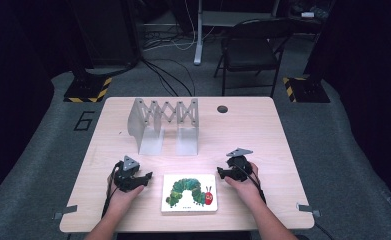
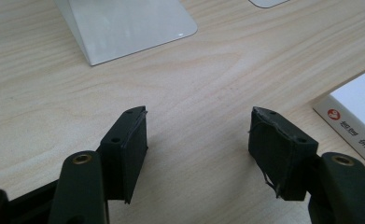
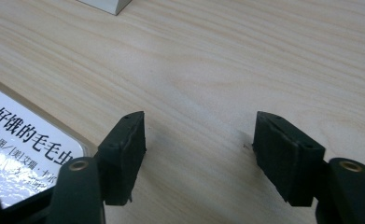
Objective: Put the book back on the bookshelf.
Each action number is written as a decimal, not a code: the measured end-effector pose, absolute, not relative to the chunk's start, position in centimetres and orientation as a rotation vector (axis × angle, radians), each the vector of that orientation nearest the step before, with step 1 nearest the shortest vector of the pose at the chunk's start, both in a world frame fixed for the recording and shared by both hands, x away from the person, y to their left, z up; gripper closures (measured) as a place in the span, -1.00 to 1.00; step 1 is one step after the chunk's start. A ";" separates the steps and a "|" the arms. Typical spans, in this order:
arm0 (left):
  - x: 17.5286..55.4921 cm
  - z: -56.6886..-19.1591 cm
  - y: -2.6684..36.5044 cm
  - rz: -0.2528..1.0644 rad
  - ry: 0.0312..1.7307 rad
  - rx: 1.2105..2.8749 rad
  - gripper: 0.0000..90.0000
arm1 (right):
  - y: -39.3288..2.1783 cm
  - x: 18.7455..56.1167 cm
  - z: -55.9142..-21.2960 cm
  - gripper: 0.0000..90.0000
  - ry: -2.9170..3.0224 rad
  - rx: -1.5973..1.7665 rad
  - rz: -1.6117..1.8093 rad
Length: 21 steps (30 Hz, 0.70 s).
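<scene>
A white board book with a green caterpillar on its cover lies flat near the table's front edge. My left gripper rests on the table just left of the book, jaws apart with bare wood between them; the book's corner shows at the right of the left gripper view. My right gripper sits just right of the book, jaws apart over bare wood; the book's cover with black printed characters lies to its left. Neither gripper touches the book.
A white expanding book rack with scissor-link bars stands at the middle back of the wooden table; its base plate lies ahead of my left gripper. A round cable hole is at the back. A folding chair stands beyond.
</scene>
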<state>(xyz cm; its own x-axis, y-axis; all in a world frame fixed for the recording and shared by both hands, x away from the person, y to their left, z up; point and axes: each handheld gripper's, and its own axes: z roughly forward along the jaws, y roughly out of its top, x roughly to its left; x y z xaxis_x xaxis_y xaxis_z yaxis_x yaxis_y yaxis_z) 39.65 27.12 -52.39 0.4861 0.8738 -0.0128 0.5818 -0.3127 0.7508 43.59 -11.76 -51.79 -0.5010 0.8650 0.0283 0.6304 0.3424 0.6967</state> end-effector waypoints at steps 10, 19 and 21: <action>38.9 -51.7 27.1 0.457 1.173 2.035 -0.11 | -11.2 43.2 -51.2 -0.13 2.289 1.285 0.918; 38.2 -51.2 26.6 0.433 1.154 2.050 -0.12 | -11.4 43.1 -50.7 -0.14 2.293 1.321 0.947; 38.0 -51.1 26.4 0.436 1.151 2.034 -0.12 | -11.4 43.1 -50.6 -0.15 2.299 1.323 0.949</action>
